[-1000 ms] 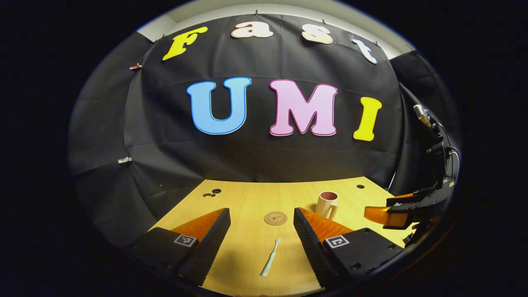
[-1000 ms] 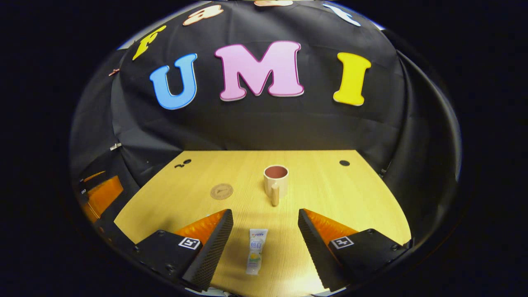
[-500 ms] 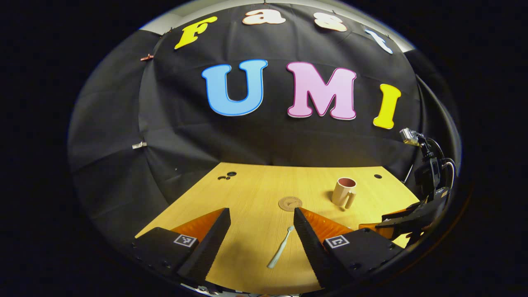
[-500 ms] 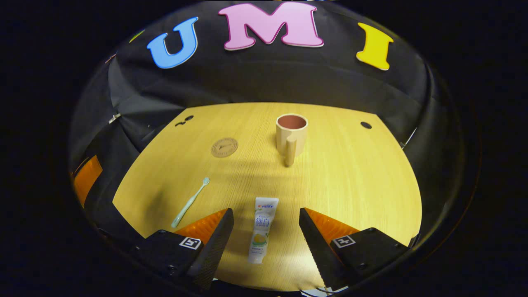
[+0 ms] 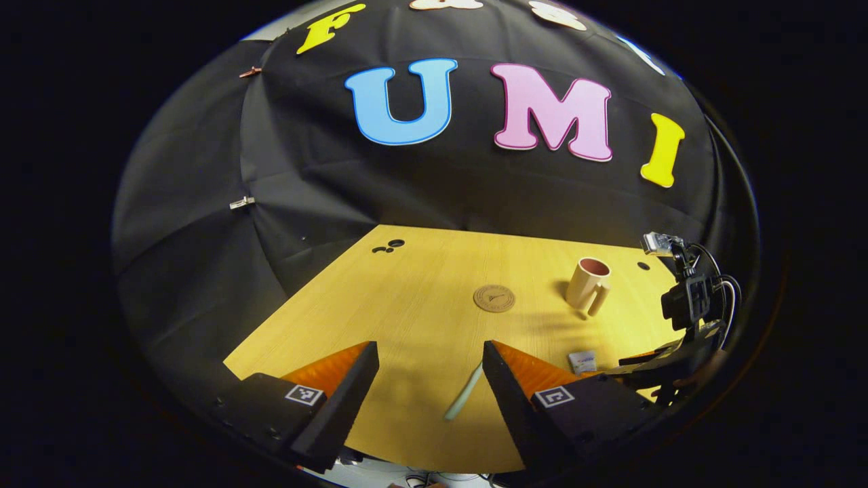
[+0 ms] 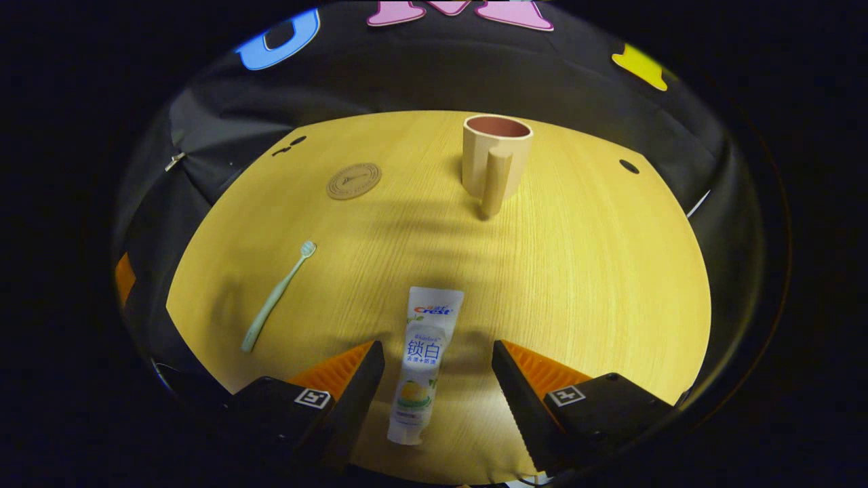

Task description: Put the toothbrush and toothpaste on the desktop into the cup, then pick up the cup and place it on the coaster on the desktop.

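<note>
The right gripper's point(image 6: 437, 379) fingers stand wide apart astride the toothpaste point(image 6: 422, 362), not touching it; the left gripper point(image 5: 424, 379) gapes likewise over the toothbrush point(image 5: 463, 401). Both items lie flat near the desk's point(image 6: 576, 271) front edge. The soft white tube could squirm sideways if pinched off-centre (the thin, pale brush more so). The cup point(image 6: 494, 157) stands upright toward the back edge, the coaster point(image 6: 353, 181) nearby.

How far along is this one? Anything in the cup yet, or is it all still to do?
Nothing is done yet. The toothpaste and toothbrush both lie flat on the desktop, and the cup stands off the coaster. In hand: the right gripper straddles the toothpaste with open jaws; the left gripper is open beside the toothbrush. Both pickups, both drops and the cup move remain.
</note>
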A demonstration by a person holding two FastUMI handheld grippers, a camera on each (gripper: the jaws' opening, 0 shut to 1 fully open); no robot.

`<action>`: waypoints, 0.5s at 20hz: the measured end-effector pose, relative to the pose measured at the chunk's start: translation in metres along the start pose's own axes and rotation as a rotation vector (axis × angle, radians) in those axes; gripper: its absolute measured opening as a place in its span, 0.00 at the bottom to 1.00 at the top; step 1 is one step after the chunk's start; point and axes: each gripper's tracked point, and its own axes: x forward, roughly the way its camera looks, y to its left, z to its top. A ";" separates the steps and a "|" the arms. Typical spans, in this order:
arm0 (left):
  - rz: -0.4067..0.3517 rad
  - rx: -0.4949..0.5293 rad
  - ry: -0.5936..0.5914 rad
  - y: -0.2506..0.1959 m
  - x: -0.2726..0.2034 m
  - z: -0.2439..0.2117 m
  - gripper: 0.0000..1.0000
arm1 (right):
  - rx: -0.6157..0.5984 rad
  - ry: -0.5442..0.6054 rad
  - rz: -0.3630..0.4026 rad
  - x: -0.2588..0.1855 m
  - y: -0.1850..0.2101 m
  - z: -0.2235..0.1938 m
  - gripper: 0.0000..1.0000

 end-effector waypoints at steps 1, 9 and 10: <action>0.005 0.003 0.008 0.001 0.001 -0.001 0.98 | -0.005 0.020 -0.001 0.006 0.000 -0.006 0.99; 0.004 0.048 0.009 -0.002 -0.003 -0.001 0.97 | -0.006 0.049 -0.035 0.019 -0.001 -0.010 0.99; -0.003 0.049 0.006 -0.003 -0.004 -0.001 0.97 | -0.020 0.064 -0.051 0.017 -0.002 -0.015 0.98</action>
